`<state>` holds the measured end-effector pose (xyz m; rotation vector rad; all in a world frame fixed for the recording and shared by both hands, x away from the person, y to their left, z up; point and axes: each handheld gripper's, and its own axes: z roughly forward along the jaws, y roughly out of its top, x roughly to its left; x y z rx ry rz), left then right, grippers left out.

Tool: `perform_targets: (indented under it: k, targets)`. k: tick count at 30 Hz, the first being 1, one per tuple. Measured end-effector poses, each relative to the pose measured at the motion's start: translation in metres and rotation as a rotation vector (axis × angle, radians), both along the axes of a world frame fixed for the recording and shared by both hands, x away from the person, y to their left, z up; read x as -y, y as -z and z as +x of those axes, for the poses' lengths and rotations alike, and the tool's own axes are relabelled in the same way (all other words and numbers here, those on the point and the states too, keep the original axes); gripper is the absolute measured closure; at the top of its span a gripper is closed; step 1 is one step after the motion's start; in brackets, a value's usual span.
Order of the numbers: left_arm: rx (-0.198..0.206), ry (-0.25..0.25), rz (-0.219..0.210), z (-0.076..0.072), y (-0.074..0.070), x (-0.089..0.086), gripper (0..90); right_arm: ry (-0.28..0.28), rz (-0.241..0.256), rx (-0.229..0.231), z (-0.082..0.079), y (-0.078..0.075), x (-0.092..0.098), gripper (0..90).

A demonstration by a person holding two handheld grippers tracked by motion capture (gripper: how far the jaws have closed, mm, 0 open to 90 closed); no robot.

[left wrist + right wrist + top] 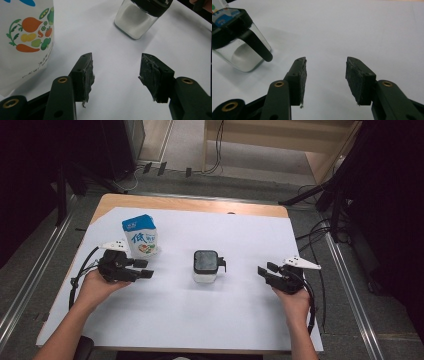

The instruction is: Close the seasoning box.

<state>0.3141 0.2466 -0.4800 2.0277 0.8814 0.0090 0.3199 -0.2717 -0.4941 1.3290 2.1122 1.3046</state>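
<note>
A clear square jar with a black lid (206, 266) stands mid-table on the white sheet; it holds white powder (135, 21) and has a black handle (257, 47). A white and blue carton with vegetable pictures (140, 236) stands upright at the left, close beside my left gripper (145, 269). That gripper is open with nothing between its jaws, and the carton (27, 42) lies to its left. My right gripper (265, 269) is open too, a short way right of the jar (237, 42), and holds nothing.
A white sheet (200, 320) covers most of the wooden table (190, 203). Grey floor with metal rails runs along both sides. Black stands and cables (320, 230) sit at the far right, off the table.
</note>
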Motion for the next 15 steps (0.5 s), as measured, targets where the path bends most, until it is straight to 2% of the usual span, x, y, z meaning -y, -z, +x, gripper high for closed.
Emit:
perform_targets:
  k: [10, 15]
  targets:
    - [-0.005, 0.000, 0.005, 0.0009, 0.0018, 0.0000, 45.2, -0.006, -0.011, 0.005, 0.0009, 0.0038, -0.0030, 51.2]
    - [-0.009, 0.004, 0.006, 0.0013, 0.0024, 0.0002, 45.0, -0.004, -0.008, 0.021, 0.0020, 0.0038, -0.0026, 51.2]
